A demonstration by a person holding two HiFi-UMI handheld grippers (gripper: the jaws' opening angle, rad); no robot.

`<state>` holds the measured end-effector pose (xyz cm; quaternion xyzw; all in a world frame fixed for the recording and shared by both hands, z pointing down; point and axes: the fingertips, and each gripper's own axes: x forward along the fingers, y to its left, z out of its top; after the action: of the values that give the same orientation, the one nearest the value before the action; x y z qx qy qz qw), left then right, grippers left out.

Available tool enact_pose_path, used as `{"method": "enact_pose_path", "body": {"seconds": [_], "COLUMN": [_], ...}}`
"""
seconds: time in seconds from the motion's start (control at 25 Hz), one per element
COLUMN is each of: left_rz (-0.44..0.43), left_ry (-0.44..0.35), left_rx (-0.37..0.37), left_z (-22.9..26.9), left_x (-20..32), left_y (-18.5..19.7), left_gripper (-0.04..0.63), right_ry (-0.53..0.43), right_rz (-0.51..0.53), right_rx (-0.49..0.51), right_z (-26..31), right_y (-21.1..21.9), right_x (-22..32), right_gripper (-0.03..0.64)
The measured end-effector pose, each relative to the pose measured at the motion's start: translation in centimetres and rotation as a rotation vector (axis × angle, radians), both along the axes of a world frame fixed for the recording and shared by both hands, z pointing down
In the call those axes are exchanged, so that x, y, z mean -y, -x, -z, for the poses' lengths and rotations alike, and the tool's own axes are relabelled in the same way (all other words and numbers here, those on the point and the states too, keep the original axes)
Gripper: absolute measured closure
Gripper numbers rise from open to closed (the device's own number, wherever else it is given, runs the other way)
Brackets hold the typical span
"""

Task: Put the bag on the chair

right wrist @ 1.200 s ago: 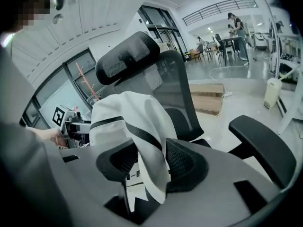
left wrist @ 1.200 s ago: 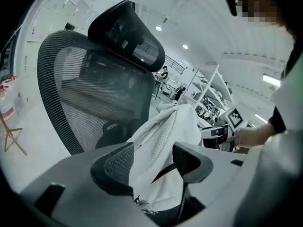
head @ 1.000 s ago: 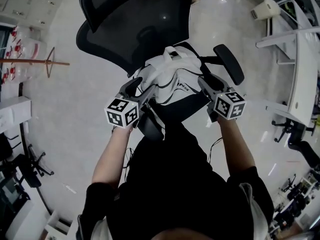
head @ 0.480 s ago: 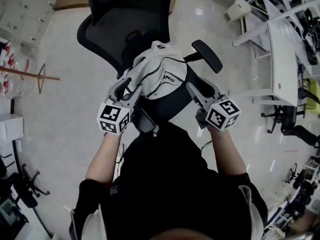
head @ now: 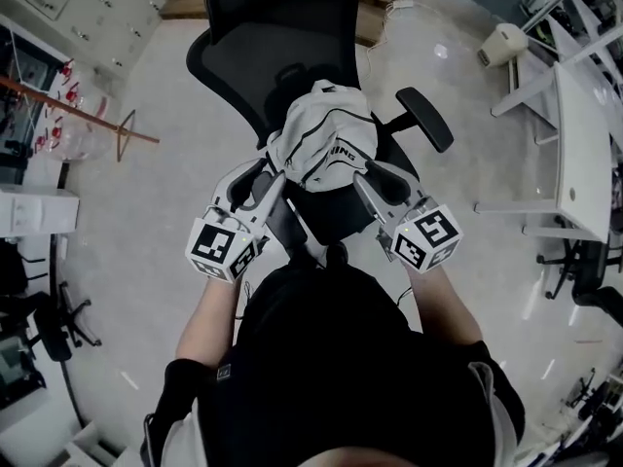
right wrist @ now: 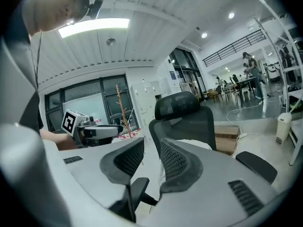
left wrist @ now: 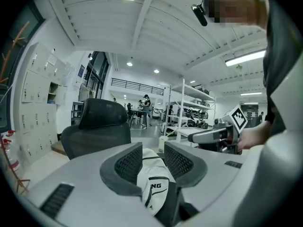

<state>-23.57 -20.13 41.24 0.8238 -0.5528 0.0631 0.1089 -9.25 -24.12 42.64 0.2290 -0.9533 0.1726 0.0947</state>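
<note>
The bag [head: 326,139] is on the chair [head: 273,56]. It sits on the seat, with its far side up against the bottom of the mesh backrest, and a strip of bare black seat shows on the near side. You cannot see what is inside it, as the top is slumped and folded over.

The seat's near edge is close to your body. One armrest [head: 425,118] juts out just right of the bag. The pale floor [head: 146,222] lies open left of the chair. A coat stand [head: 107,125] on the far left and a white tabletop [head: 584,154] on the far right both stand well apart from it.

The bag is white soft fabric with thin black piping, and part of some black lettering shows on the side facing you.

Your left tool [head: 271,173] is just beside the bag's left side. Its jaws are partly spread and closing, and white fabric shows in the gap, though it is not pinched flat. Your right tool [head: 370,175] is just beside the bag's right side. Its jaws are also partly spread and closing, and only floor and a distant armrest show between them.
</note>
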Motion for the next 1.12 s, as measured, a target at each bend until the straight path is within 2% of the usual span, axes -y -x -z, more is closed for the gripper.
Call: {"method": "enact_pose_path", "body": {"seconds": [0.16,0.36,0.68,0.8,0.96,1.12], "left_rz": [0.037,0.114,0.075,0.033,0.001,-0.049], "left_ry": [-0.003,0.006,-0.018,-0.047,-0.087,-0.062], "left_rx": [0.034,0.021,0.033,0.04,0.063,0.052], "left_z": [1.2,1.7,2.6,2.8,2.8,2.6], "left_x": [-1.7,-5.0,-8.9,-11.1,-15.4,-19.4], "left_y": [-2.4,-1.9,1.9,4.0,9.2,15.5], "left_gripper": [0.453,0.453,0.453,0.458,0.486,0.497], "right_ry": [-0.027,-0.107,-0.109,-0.126,-0.137,-0.111], "right_rz": [0.04,0.142,0.14,0.123,0.049,-0.051], "right_rx": [0.007,-0.036,0.003,-0.023,-0.049,-0.002], "right_z": [0.0,-0.4,1.0,0.9,1.1,2.7], "right_y": [-1.8,-1.2,2.9,5.5,10.4,15.7], "right_x": [-1.3,-4.9,-9.8,-12.5,-16.2,-20.0], "right_gripper": [0.512,0.563,0.578,0.578,0.584,0.586]}}
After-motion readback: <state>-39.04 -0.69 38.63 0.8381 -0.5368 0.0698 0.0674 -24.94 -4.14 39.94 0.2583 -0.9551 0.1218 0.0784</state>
